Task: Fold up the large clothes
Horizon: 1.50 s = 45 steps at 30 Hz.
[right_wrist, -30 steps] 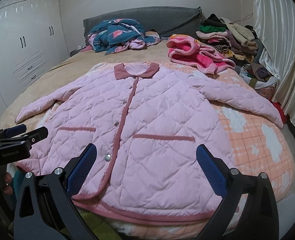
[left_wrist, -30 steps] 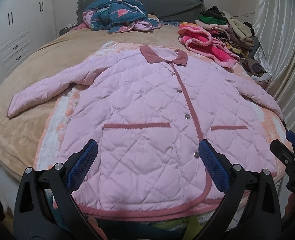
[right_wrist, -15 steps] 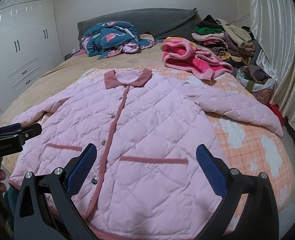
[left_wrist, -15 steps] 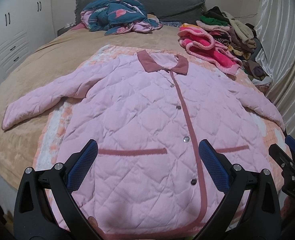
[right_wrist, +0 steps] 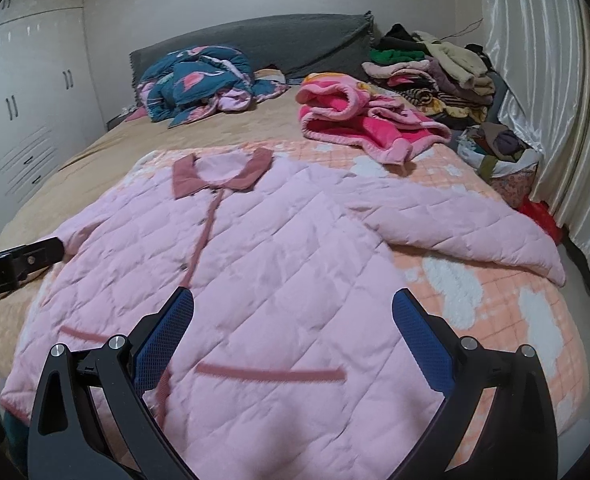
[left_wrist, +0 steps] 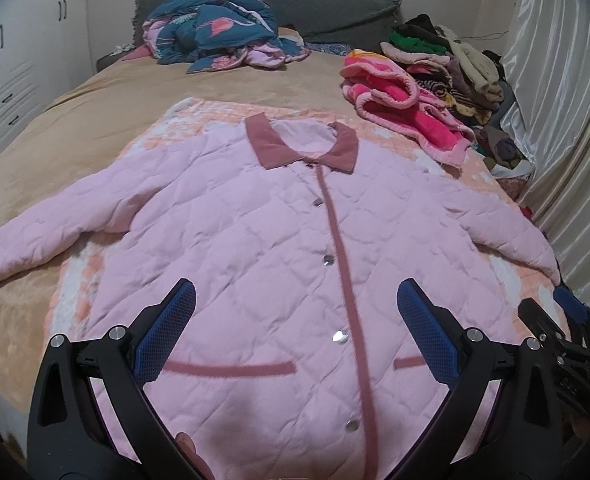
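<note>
Hovering over flat jacket [left_wrist: 279,264], both tools [left_wrist: 295,332] [right_wrist: 293,336] agape.

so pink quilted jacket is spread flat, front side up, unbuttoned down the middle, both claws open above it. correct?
Not quite: the pink quilted jacket is buttoned shut, not unbuttoned. The left wrist view shows its snaps closed along the placket. The rest holds: it lies flat, front up, with the left claw and right claw open above it.

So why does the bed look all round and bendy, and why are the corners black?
Left wrist view: the fisheye lens bulges the bed and leaves black corners; the pink jacket looks soft near its hem. Right wrist view: same curve, bowing the wardrobe; the curtain shines.
</note>
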Tool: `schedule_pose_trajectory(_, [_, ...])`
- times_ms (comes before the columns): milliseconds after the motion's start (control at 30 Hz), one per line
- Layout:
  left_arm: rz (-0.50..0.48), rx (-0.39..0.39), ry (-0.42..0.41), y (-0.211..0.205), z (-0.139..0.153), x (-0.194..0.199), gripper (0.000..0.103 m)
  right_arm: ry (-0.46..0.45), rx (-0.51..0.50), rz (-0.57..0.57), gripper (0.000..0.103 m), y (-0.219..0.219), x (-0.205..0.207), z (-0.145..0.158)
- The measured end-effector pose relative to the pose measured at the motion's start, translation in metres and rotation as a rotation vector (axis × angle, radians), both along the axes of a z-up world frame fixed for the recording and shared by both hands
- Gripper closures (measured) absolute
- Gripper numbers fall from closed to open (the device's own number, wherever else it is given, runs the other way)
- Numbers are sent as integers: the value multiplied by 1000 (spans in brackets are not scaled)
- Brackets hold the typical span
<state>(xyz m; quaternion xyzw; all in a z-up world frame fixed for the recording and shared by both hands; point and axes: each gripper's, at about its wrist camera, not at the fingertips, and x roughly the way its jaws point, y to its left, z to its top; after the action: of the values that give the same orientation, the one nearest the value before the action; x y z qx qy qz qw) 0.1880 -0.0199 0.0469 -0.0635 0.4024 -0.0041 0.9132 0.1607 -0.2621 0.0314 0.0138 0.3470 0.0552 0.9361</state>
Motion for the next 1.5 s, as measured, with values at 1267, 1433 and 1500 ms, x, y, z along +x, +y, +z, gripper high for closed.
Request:
schedule_pose_trajectory(1267, [-82, 55, 155, -82, -64, 144, 8, 154, 160, -485, 4, -235, 136, -85])
schedule_pose_trajectory(1433, [-107, 87, 175, -95, -77, 152, 8, 188, 205, -589, 4, -273, 139, -108])
schedule_pose_trajectory(1500, [-103, 90, 181, -95, -82, 155, 8, 199, 235, -618, 4, -285, 140, -115])
